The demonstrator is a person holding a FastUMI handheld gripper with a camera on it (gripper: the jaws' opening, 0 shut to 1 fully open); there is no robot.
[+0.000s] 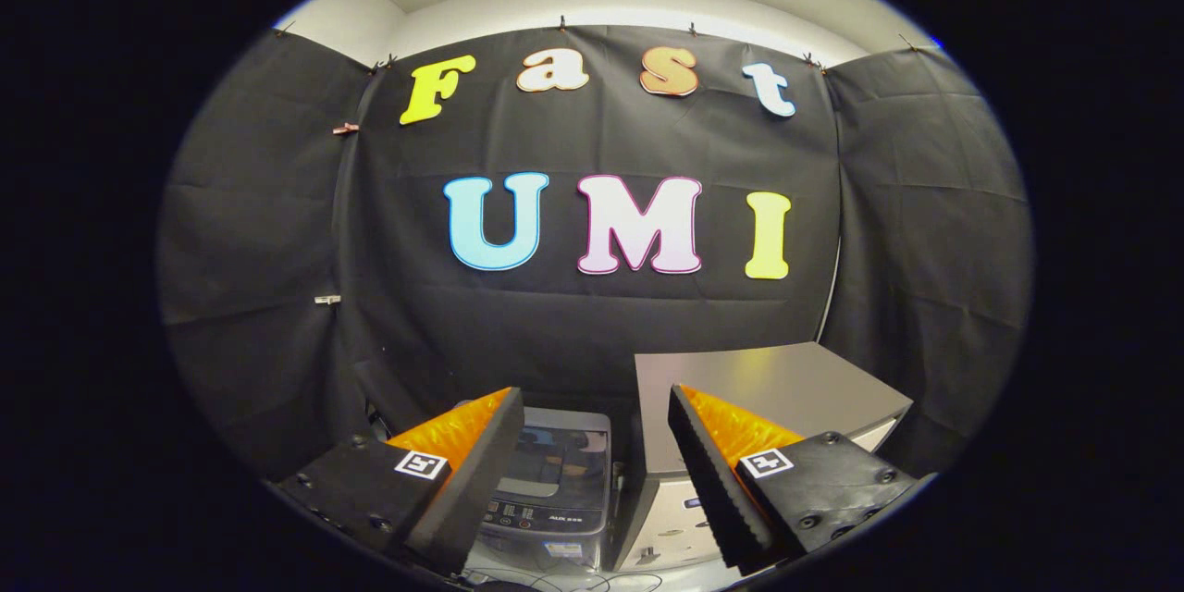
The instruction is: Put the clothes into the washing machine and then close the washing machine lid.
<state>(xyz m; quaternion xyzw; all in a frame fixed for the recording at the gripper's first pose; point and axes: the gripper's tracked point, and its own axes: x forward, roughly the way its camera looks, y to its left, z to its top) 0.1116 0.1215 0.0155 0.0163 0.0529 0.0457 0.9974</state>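
The hand-held gripper [592, 407] has its fingers spread wide apart, holding nothing. Between and beyond them sits a small grey top-loading washing machine [553, 490] with a dark glass lid [560, 461]. Just right of it stands a grey box-shaped cabinet [768, 388].

Hand-held two-finger gripper [592, 444], seen along its fingers

Each finger [481, 472] is a wedge with a ridged inner face; behind each sits a blocky mount with dark screws and a small square black-and-white marker [421, 463] on top; the fingers stand apart
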